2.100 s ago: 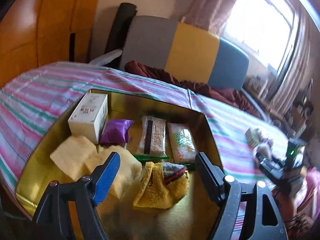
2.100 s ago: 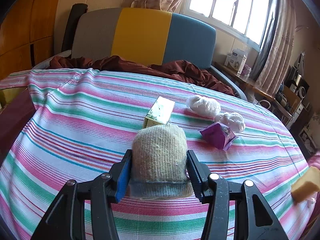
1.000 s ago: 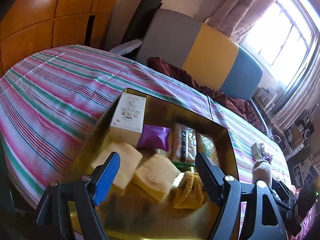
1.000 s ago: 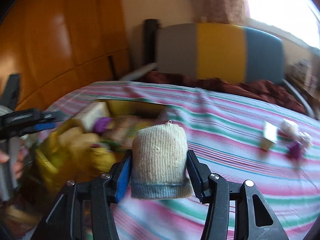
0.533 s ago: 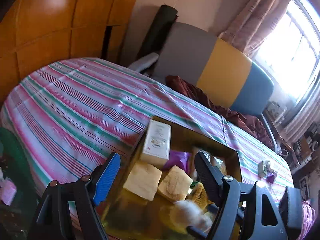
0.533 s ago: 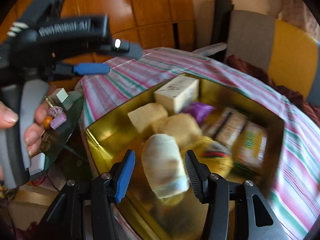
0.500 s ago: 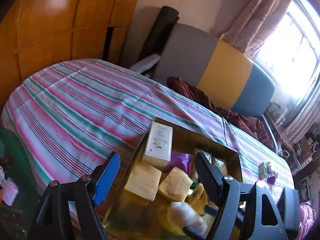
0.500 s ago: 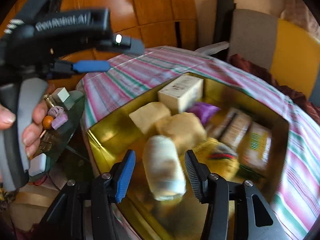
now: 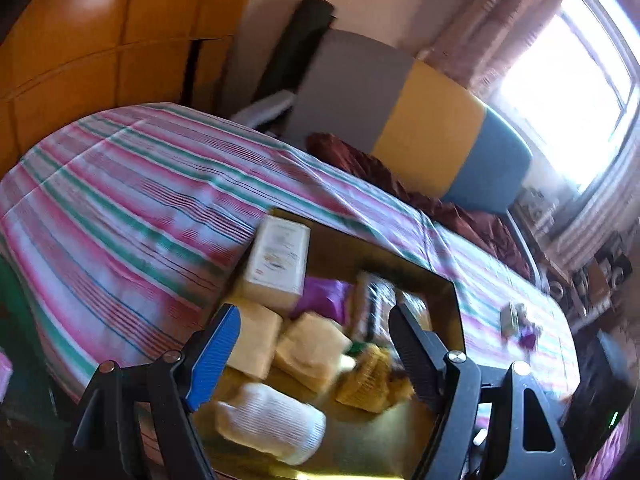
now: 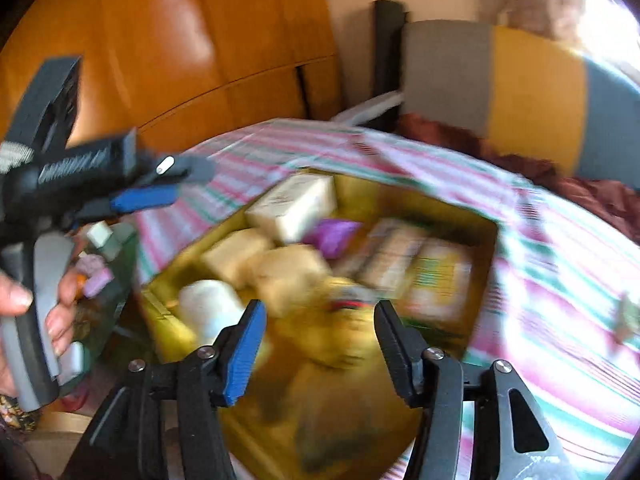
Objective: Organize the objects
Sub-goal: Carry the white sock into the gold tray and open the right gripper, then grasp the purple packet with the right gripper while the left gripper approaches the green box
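Your right gripper (image 10: 316,344) is spread wide and empty above the near end of the gold box (image 10: 486,236), and your left gripper (image 9: 314,350) hangs wide and empty over it too. The white sock (image 9: 270,422) lies free on the box floor at its near corner, just in front of two tan sponges (image 9: 256,338). Further in sit a yellow sock (image 9: 370,376), a purple pouch (image 9: 324,296), snack packs (image 10: 416,268) and a white carton (image 9: 280,260), all on the striped bed (image 9: 120,208).
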